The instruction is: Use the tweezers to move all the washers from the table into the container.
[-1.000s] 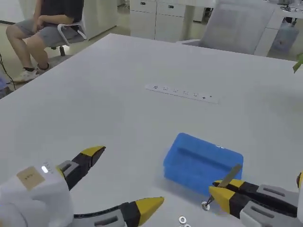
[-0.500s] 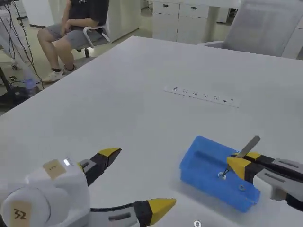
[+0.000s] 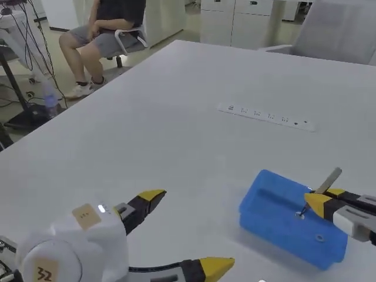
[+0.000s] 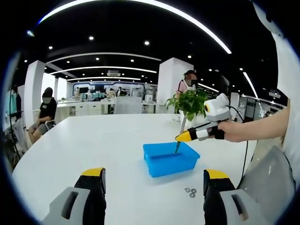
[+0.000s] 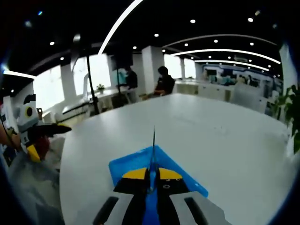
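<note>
The blue container (image 3: 282, 226) sits on the white table (image 3: 164, 129) at lower right. My right gripper (image 3: 322, 204) comes in from the right, shut on thin metal tweezers (image 3: 326, 181) whose tips dip into the container. One washer (image 3: 319, 238) lies on the container floor; whether the tips hold another is too small to tell. The right gripper view has the tweezers (image 5: 153, 147) pointing over the container (image 5: 129, 169) from between the shut right gripper (image 5: 151, 174). My left gripper (image 3: 185, 232) is open at lower left, holding nothing. Loose washers (image 4: 190, 192) lie in front of the container (image 4: 164, 161).
A white power strip (image 3: 267, 116) lies across the table beyond the container. A person sits on a chair (image 3: 126, 38) past the far left table corner. A potted plant (image 4: 190, 103) stands behind the container in the left gripper view.
My right gripper lifted the tweezers from a washer on the table in front of the container and brought the tips over and into the container. The left gripper stayed open.
</note>
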A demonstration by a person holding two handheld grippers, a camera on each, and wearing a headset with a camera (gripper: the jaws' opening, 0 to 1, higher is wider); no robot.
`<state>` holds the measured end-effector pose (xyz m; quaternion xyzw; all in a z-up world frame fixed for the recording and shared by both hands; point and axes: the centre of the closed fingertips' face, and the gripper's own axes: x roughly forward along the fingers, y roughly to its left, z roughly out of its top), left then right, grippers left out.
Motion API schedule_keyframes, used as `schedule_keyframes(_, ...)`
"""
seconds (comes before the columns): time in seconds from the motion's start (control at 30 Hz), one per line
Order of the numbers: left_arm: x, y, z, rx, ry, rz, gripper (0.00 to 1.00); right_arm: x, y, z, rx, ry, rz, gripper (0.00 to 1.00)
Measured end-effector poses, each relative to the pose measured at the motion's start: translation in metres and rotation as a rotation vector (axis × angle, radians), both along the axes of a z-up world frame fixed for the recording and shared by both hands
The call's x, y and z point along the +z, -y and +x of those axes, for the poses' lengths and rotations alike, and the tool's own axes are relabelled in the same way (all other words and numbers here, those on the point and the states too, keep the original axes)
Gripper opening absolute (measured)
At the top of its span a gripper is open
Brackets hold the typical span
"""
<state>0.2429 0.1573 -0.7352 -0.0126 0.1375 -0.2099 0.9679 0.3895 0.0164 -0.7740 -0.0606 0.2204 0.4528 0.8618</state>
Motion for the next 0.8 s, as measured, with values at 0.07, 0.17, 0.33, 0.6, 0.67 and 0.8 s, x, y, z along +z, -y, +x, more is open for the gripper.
schedule_keyframes(0.07, -0.001, 0.0, 0.0, -0.005, -0.006, -0.001, 0.87, -0.003, 0.003, 0.003, -0.01, -0.006, -0.005, 0.03)
schedule_keyframes(0.17, -0.001, 0.001, 0.0, -0.009, -0.008, -0.004, 0.87, -0.007, 0.005, 0.006, -0.018, -0.013, -0.007, 0.03)
schedule_keyframes(0.33, -0.002, -0.002, 0.0, -0.004, -0.009, -0.014, 0.87, -0.014, 0.002, 0.002, -0.018, -0.025, -0.025, 0.03)
schedule_keyframes(0.6, -0.002, -0.001, -0.001, -0.011, -0.015, -0.014, 0.86, -0.029, 0.005, 0.004, -0.022, -0.04, -0.06, 0.03)
schedule_keyframes(0.67, -0.003, -0.001, -0.001, -0.009, -0.017, -0.015, 0.86, -0.031, 0.008, 0.005, -0.027, -0.048, -0.062, 0.03)
schedule_keyframes(0.8, -0.003, -0.003, -0.001, -0.001, -0.017, -0.015, 0.86, -0.037, 0.012, 0.006, -0.033, -0.06, -0.072, 0.03)
